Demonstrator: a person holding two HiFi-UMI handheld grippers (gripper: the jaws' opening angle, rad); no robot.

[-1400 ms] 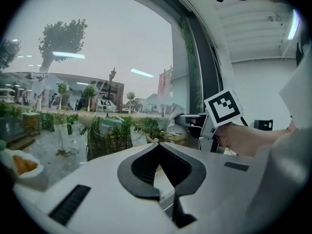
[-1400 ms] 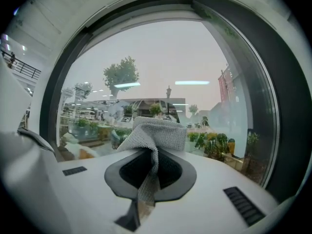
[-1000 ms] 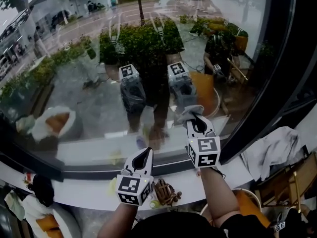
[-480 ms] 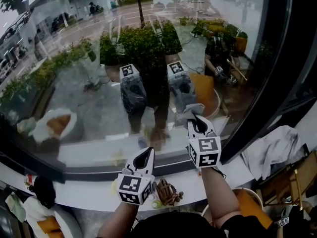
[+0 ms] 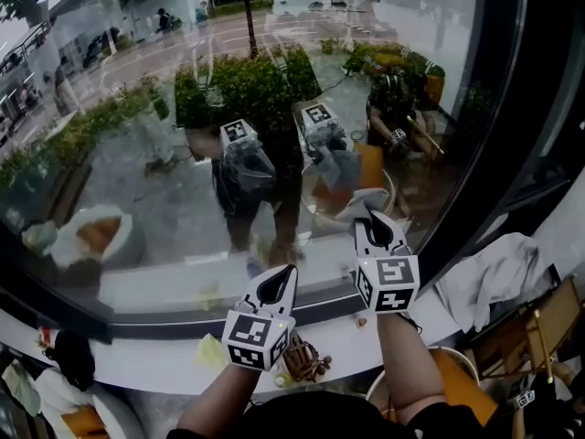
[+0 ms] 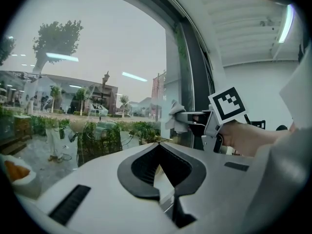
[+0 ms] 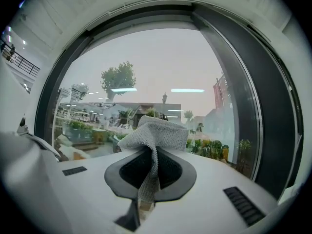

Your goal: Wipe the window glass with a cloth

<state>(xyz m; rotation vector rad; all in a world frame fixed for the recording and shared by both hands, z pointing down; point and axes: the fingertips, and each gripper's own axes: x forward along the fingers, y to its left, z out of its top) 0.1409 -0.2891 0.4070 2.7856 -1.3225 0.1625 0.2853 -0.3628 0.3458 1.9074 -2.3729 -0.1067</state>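
Note:
The window glass fills the head view and mirrors both grippers. My right gripper is shut on a grey-white woven cloth, whose bunched end is pressed to the pane near the dark frame. In the right gripper view the cloth fans out beyond the right gripper against the glass. My left gripper hangs lower and to the left, above the sill, shut with nothing in it. From the left gripper view I see the right gripper holding the cloth on the glass.
A white sill runs below the pane, with a brown bundle and a yellow scrap on it. The dark window frame stands at the right. Beyond it lie a white fabric heap and a wooden chair.
The right gripper has slid the cloth a little right and up along the glass. The left gripper has drifted slightly right and up, still shut.

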